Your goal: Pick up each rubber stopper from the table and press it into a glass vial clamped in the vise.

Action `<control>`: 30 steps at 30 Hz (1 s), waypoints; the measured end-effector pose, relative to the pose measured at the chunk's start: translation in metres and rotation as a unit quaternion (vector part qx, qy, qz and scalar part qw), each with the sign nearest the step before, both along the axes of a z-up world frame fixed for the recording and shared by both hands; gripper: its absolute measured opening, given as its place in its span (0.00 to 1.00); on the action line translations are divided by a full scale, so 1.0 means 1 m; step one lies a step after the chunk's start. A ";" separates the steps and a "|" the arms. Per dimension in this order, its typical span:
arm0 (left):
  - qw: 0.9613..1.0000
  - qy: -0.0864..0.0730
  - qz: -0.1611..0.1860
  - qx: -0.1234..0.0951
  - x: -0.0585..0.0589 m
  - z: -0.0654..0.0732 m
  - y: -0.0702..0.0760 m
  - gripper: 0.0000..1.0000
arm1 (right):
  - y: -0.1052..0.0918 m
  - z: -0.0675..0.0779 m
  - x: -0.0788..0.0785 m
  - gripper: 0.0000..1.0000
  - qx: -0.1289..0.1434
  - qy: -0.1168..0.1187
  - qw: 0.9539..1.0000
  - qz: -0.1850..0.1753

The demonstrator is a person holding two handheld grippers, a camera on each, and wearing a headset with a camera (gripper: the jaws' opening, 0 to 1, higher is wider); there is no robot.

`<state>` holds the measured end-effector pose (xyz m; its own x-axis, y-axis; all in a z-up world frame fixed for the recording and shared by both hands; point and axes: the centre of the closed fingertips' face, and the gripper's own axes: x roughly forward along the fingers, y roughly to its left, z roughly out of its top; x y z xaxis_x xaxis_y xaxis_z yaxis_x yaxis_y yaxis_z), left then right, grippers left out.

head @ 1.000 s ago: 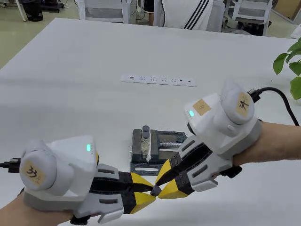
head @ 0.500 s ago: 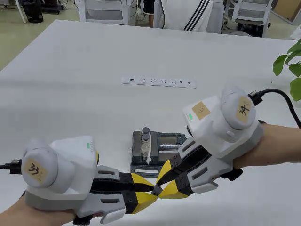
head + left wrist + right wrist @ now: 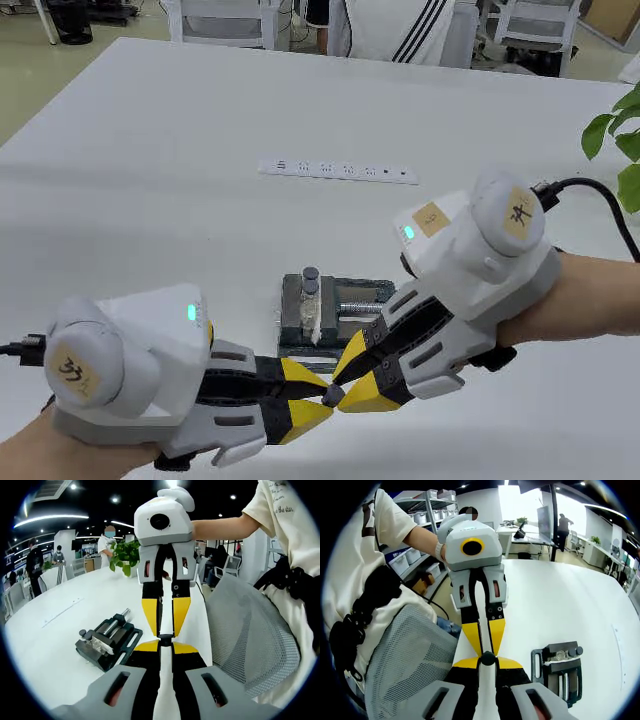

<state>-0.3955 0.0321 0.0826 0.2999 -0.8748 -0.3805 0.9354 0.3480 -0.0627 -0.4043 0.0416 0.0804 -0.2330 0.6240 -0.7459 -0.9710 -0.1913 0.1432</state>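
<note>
A small dark grey rubber stopper [image 3: 333,396] hangs above the table's near edge, pinched where the two grippers meet tip to tip. My left gripper [image 3: 322,398] reaches it from the lower left, my right gripper [image 3: 343,398] from the right; both look shut on it. The stopper [image 3: 165,641] sits just past my own jaws in the left gripper view, with the right gripper facing me. The right gripper view shows the stopper [image 3: 488,658] as a round knob. Behind the tips stands the black vise [image 3: 352,312], holding glass vials [image 3: 310,303] capped with grey stoppers [image 3: 311,272].
A white power strip [image 3: 338,171] lies across the middle of the white table [image 3: 150,180]. Plant leaves [image 3: 622,140] lean in at the right edge. A grey mesh chair [image 3: 245,630] stands at the table's near side, by the person's body.
Both grippers stay tip to tip on the stopper. The right gripper has shifted slightly right and up; the left has barely moved.
</note>
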 end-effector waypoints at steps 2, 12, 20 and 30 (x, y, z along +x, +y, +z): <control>1.000 0.003 0.001 -0.002 0.000 0.000 0.000 0.03 | 0.000 0.000 0.000 0.07 0.000 0.003 1.000 -0.001; 1.000 0.019 0.009 -0.015 0.001 -0.001 0.000 0.04 | -0.001 0.000 -0.001 0.06 0.001 0.005 1.000 0.002; 1.000 0.022 0.016 -0.016 0.001 -0.002 0.000 0.05 | 0.000 -0.001 0.001 0.06 0.001 0.004 1.000 0.000; 0.998 0.035 0.036 -0.027 0.005 -0.002 0.003 0.14 | -0.004 -0.009 0.006 0.06 -0.013 -0.008 1.000 -0.003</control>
